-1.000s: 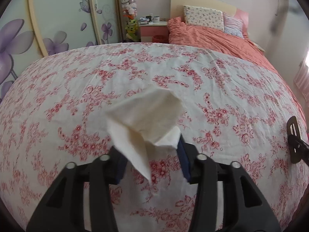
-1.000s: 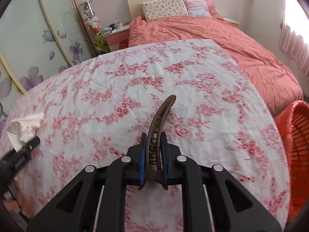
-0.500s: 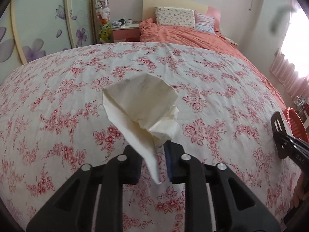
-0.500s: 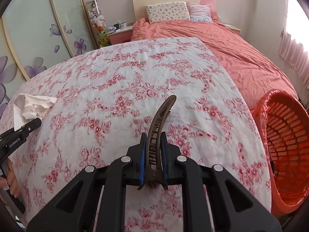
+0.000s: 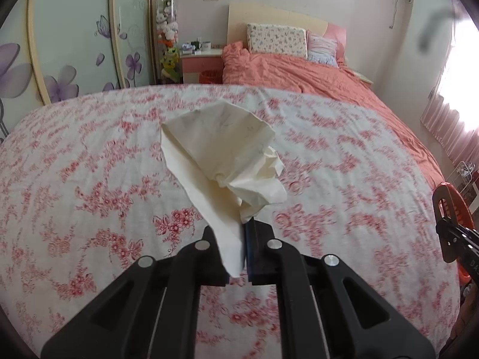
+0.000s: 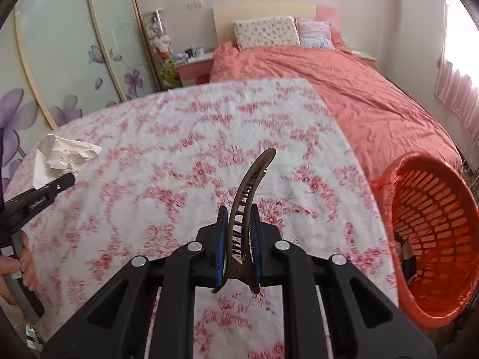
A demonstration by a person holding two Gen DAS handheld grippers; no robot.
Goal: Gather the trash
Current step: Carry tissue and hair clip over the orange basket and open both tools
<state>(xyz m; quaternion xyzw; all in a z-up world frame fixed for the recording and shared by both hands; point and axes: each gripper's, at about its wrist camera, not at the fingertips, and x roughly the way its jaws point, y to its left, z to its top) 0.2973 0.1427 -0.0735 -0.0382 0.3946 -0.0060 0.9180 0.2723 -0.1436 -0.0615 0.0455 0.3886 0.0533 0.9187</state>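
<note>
A crumpled white tissue sticks up from my left gripper, whose jaws are closing tight with the paper pinched between the pads. It hangs above the floral sheet. From the right wrist view the same tissue and left gripper show at the far left. My right gripper is shut on a brown curved hair clip that stands upright between its blue pads. An orange slotted basket lined with an orange bag sits low at the right, beside the bed's edge.
A salmon quilt and two pillows cover the far half of the bed. A pink nightstand and a tall case of plush toys stand by the flowered wardrobe doors. A person's hand grips the left handle.
The left jaws have narrowed from a wide stance onto the tissue. Both grippers have swung right and risen a little; the orange basket has come fully into the right wrist view.
</note>
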